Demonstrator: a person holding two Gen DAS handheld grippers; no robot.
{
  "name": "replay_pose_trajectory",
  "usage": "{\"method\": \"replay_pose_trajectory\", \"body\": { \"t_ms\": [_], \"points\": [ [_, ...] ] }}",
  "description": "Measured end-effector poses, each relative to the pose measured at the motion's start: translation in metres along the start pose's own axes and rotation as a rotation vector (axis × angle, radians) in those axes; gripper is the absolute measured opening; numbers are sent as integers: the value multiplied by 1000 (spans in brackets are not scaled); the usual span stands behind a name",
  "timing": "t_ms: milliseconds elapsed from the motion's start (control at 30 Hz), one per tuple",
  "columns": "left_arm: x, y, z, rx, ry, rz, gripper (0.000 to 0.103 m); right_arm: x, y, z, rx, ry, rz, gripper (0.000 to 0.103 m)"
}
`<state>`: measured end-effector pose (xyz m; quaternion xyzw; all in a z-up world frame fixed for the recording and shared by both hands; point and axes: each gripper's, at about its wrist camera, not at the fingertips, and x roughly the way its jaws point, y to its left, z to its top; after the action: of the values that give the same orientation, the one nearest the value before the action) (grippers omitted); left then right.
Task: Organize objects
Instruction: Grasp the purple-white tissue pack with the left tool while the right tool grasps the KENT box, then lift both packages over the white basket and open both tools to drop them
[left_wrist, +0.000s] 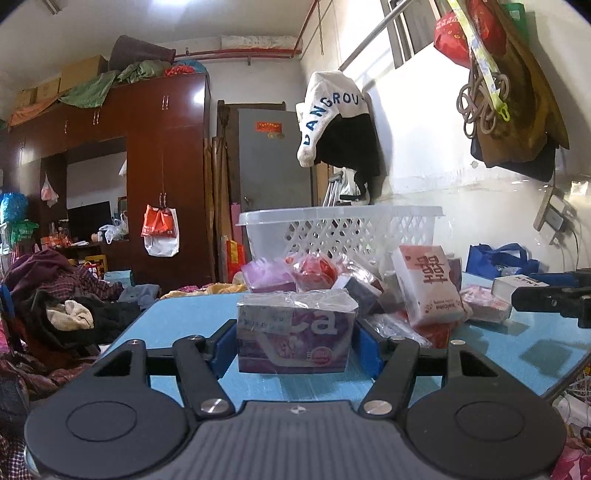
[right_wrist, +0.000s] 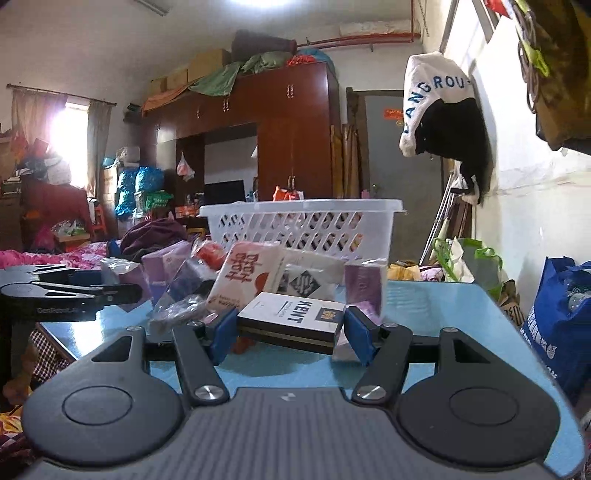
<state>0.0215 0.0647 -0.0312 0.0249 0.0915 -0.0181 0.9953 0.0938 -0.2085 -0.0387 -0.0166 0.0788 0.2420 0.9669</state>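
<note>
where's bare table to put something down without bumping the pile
Bare blue table lies right of the KENT box, out to the edge, and left of the purple pack. It is crowded before the white basket, where packets pile.

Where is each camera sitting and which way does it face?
Left wrist: on the left gripper, looking along its fingers at a purple box they hold on the blue table.
Right wrist: on the right gripper, facing a Kent pack between its fingers.
Both share the white basket and the item pile.
</note>
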Motion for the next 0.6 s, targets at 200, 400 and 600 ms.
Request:
{"method": "replay_pose_trajectory", "body": {
  "t_ms": [200, 400, 600],
  "points": [
    [-3, -1, 10, -7, -19, -15, 69, -3, -5, 7, -5, -25, -13, 66],
    [-3, -3, 32, -28, -61, -39, 69, -3, -7, 26, -30, -69, -20, 66],
    [19, -6, 82, -29, -92, -79, 69, 21, -12, 81, -76, -111, -3, 66]
  ]
}}
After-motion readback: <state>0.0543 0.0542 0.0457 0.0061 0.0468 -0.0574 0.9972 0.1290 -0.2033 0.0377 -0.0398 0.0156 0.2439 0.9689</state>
